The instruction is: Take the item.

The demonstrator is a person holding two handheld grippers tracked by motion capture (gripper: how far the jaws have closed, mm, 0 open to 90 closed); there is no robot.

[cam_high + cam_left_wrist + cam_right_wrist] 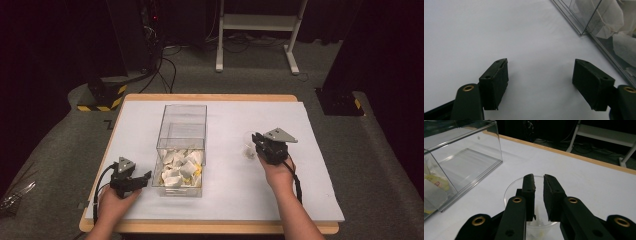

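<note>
Tea-bag transfer from a clear acrylic box to a clear plastic cup. The box stands left of the desk's centre, its near end heaped with white tea bags and its far end bare, so the supply lies toward the near edge, within the person's reach. The cup stands right of centre, well apart from the box. The right gripper hangs directly over the cup with a narrow gap between its pads and nothing visibly pinched there, a placement that suggests a drop into the cup. The left gripper rests near the desk's near left corner, just beside the box, jaws wide and empty, apparently idle. The right gripper view reveals the cup's rim beneath the jaws and a pale bag inside; the left gripper view shows the gaping pads over bare desk.
</note>
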